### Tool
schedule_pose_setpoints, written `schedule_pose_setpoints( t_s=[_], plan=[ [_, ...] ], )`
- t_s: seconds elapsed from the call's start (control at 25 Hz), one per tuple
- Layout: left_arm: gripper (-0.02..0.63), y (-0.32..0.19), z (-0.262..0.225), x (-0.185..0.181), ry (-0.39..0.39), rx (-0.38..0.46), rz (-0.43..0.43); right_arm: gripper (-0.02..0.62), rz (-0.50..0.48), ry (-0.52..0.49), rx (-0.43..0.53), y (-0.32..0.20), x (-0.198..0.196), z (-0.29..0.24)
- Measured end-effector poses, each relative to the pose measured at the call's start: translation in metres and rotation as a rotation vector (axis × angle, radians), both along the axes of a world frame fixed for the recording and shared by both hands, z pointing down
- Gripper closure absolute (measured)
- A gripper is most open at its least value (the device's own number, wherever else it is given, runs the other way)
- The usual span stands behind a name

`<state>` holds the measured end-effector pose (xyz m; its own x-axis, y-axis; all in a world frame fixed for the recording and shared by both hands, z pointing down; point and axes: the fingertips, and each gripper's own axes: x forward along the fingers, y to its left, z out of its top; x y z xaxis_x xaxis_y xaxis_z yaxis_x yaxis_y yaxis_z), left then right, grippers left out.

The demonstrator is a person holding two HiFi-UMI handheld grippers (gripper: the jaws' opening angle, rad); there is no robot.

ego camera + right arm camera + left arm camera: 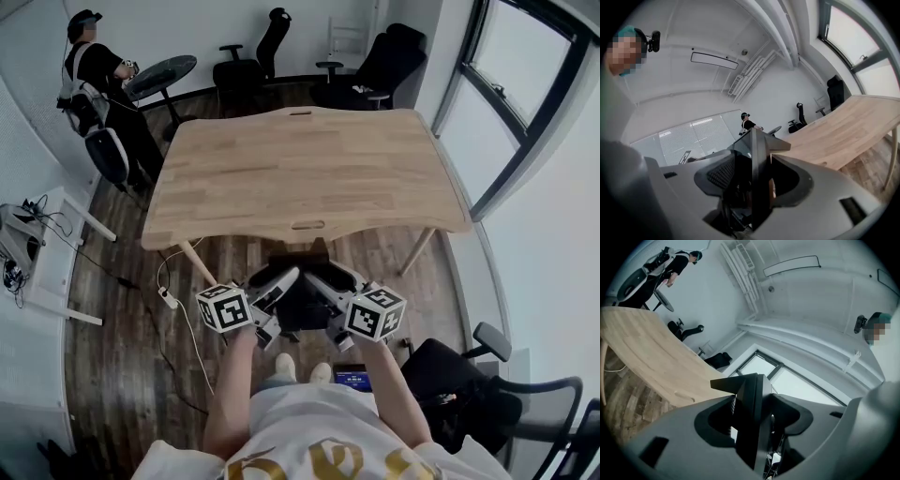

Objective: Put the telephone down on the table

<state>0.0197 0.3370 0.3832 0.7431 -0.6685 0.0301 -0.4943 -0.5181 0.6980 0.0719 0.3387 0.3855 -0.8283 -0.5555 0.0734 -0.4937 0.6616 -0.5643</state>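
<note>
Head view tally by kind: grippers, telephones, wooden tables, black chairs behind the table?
grippers: 2, left gripper and right gripper
telephone: 1, gripped in both sets of jaws
wooden table: 1
black chairs: 2
Total: 6

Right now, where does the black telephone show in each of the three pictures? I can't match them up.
Head view: telephone low centre, just below the wooden table's near edge.
Left gripper view: telephone bottom centre, a dark slab between the jaws.
Right gripper view: telephone bottom centre, between the jaws.
Shared landmark: the wooden table, at left in the left gripper view, at right in the right gripper view.
</note>
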Motion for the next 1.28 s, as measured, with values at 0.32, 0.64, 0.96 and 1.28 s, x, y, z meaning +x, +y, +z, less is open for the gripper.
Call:
schedule_pose_setpoints(
  t_s=[0.32, 0.64, 0.96, 1.28],
  plan=[
    [0.377, -0.001, 0.002, 0.003, -0.008, -0.010, -0.020, 0.371, -0.048, 0.020, -0.028, -0.003, 0.001, 0.002],
    [0.377, -0.033, 0.008, 0.011, -0.006, -0.003, -0.014, 0.371, -0.044, 0.029, -0.028, -0.035, 0.010, 0.009],
    [0.377, -0.099, 0.021, 0.010, 0.007, -0.018, 0.014, 0.371, -0.022, 0.045, -0.046, -0.099, 0.008, 0.021],
    [0.377, -0.195, 0.031, -0.016, 0.016, -0.053, 0.039, 0.371, -0.009, 0.056, -0.089, -0.194, -0.019, 0.031]
  ],
)
